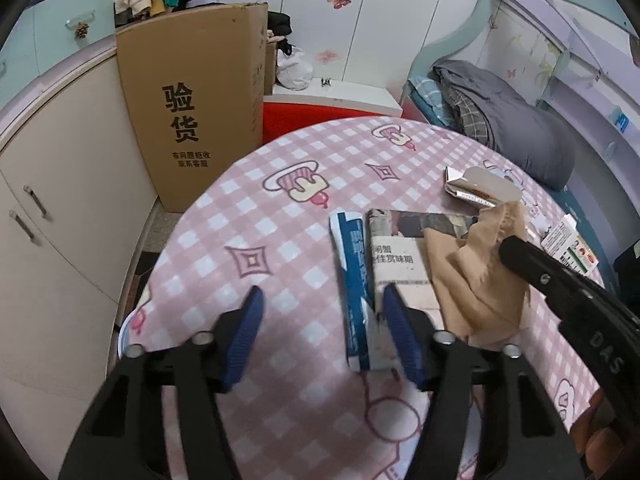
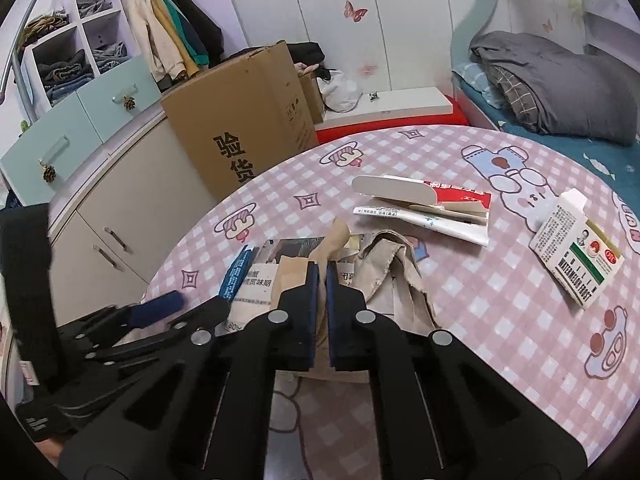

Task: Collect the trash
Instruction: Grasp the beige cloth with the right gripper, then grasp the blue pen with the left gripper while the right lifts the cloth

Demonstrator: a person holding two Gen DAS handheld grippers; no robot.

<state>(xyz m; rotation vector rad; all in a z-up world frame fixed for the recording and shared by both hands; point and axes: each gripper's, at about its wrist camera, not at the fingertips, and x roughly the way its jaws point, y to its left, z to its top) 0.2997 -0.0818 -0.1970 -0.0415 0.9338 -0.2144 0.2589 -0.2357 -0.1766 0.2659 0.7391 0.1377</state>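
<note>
We pinch the tan paper in our right gripper; our left gripper gapes over the blue carton at twelve o'clock on the bench.

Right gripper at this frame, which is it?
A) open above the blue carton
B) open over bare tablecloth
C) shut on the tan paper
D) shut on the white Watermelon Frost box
C: the right gripper has its blue pads pinched together on a fold of the tan paper, with the Watermelon Frost box lying apart, untouched, on the table.
</note>
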